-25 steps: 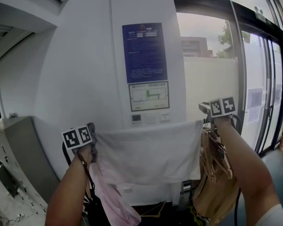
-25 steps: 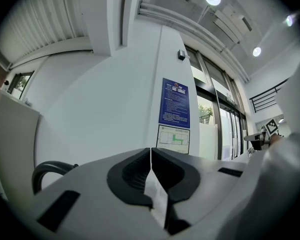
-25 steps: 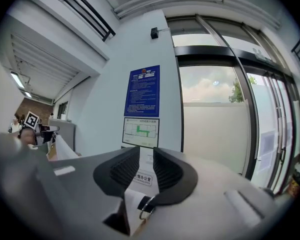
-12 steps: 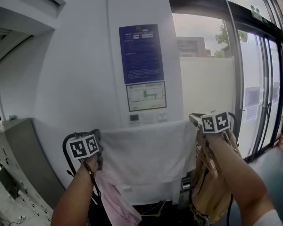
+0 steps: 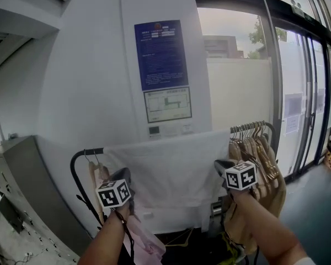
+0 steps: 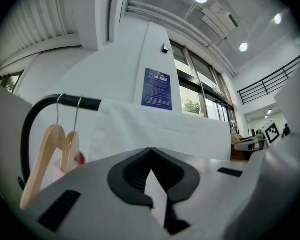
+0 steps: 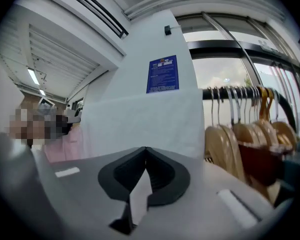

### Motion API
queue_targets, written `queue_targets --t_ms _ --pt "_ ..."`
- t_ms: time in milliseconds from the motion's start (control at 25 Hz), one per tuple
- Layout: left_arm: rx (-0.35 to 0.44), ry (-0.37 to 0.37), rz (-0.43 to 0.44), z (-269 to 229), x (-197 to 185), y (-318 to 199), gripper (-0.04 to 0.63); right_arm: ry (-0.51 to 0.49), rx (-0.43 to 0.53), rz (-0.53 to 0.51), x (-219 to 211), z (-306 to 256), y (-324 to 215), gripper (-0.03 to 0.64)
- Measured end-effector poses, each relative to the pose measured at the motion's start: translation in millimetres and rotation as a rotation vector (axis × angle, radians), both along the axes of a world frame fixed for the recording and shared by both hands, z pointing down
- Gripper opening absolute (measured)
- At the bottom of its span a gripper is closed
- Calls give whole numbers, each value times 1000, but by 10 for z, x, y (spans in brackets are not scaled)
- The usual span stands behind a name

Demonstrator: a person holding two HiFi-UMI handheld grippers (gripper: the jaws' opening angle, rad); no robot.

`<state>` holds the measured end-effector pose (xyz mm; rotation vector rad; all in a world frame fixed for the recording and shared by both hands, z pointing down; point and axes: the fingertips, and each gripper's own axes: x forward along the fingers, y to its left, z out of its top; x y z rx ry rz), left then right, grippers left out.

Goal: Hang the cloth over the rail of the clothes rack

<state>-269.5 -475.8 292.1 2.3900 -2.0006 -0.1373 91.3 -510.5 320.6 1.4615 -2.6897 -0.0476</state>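
now the cloth [image 5: 171, 167] lies draped over the rail [image 5: 88, 152] at mid-frame, with the hangers [image 5: 259, 145] bunched to its right. my left claw [image 5: 126, 176] and right claw [image 5: 220, 165] sit lower in the frame, both clenched on nothing (no fabric between the tips). the hanging looks done to me; next i'd only draw away without snagging the hem.

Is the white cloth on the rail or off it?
On it: the white cloth drapes over the rail, spread flat and hanging down.
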Motion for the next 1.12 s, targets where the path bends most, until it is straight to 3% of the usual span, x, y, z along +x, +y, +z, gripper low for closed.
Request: queue_targets --t_ms 240,320,600,800,920,1000,1120 --pt "-9 62 -87 593 -342 -55 16 -53 -86 65 299 719 -139 37" --pt "-25 79 -91 778 -404 -96 98 -64 -101 59 317 847 -193 71" --pt "-13 54 -134 1060 -719 -181 175 -76 -136 71 393 1184 -413 127" --pt "25 51 -141 1018 -859 -298 201 -141 -148 -4 303 1335 -502 155" --pt "31 54 -146 1012 -941 -343 202 -126 -148 -23 238 1367 -540 130" --pt "33 67 -129 1013 -959 -373 202 -105 -130 -20 222 1327 -536 30" --pt "31 72 -96 1037 -933 -409 170 -92 -112 -11 229 1278 -525 11"
